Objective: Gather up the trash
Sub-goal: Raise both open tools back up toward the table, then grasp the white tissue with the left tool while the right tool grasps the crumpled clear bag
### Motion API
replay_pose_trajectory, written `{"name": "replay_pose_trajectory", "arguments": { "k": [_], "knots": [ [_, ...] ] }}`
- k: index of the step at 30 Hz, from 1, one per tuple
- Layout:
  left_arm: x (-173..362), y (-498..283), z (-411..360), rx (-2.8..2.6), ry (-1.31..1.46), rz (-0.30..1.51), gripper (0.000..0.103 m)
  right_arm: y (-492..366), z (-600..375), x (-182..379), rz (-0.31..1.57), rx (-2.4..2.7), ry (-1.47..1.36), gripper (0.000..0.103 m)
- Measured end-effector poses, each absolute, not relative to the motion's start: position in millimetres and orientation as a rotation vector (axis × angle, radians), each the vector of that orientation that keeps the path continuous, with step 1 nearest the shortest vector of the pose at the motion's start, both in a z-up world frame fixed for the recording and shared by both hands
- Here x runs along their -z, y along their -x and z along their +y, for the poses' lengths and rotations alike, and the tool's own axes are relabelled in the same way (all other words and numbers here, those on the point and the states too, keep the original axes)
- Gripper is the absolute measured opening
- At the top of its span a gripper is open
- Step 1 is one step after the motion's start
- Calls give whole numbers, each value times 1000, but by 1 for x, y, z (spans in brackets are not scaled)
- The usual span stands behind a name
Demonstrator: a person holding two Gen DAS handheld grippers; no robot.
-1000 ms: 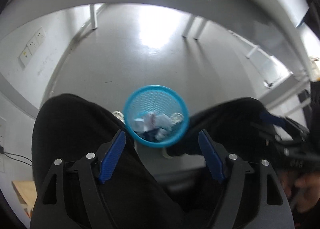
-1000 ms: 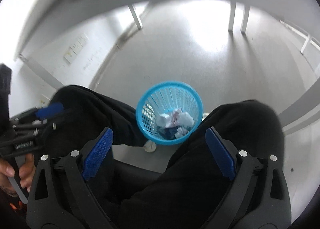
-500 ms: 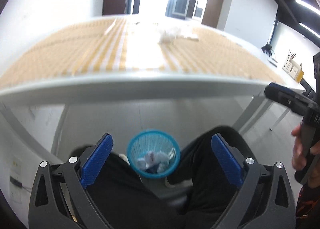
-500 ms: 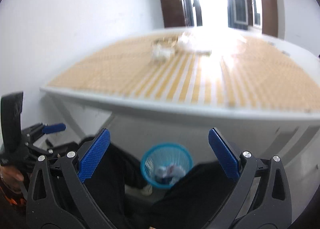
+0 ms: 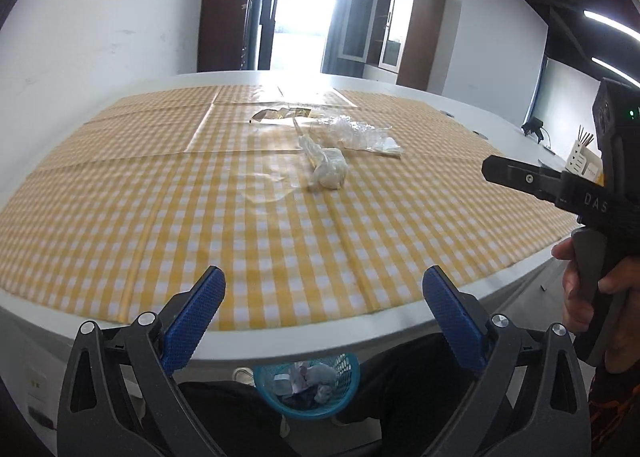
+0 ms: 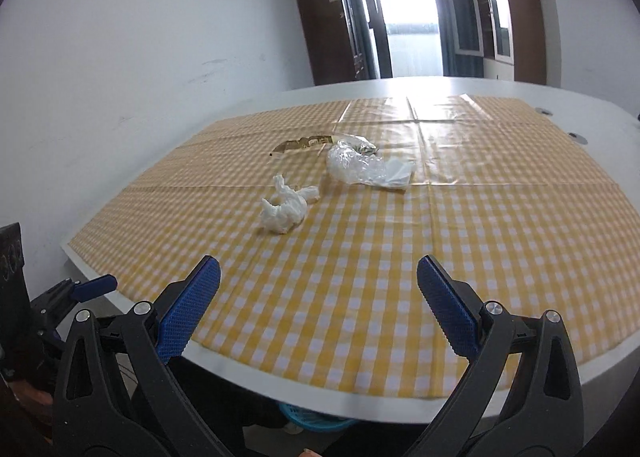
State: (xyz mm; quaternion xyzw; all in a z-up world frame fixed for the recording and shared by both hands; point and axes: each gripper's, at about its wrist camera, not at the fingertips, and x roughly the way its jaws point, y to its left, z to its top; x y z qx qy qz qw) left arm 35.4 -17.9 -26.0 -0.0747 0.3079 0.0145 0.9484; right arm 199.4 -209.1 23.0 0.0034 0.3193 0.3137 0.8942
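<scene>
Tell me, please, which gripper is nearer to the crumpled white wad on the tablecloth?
Right, I think. The right gripper hangs over the tablecloth's near edge, wad ahead-left; the left gripper sits farther back, wad straight ahead.

We see the blue basket (image 5: 307, 385) only partly: the table (image 5: 280, 341) edge hides its far rim, and beneath that table in the right wrist view only a sliver (image 6: 316, 423) shows.
</scene>
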Motion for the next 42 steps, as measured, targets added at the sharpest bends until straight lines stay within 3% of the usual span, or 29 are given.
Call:
{"name": "replay_pose_trajectory", "arguments": {
  "k": [22,30,34,35,37,40,42],
  "knots": [
    [29,-162,11,-17,235,775,96,-364,-110,-19,686,-591,175,94],
    [38,-202,7,-11,200,840,91,-408,-94,18,768,-631,198,94],
    [37,-215,1,-9,164,842,91,-416,-95,23,802,-653,189,84],
    [37,-217,0,-7,166,842,89,-415,-95,22,796,-649,197,84],
    [39,-225,-4,3,162,855,86,-417,-93,25,809,-652,205,72],
    [46,-237,-9,2,148,887,75,-416,-90,27,814,-655,224,70],
    [48,-242,-12,1,151,895,61,-415,-90,28,813,-661,227,68]
  ]
}}
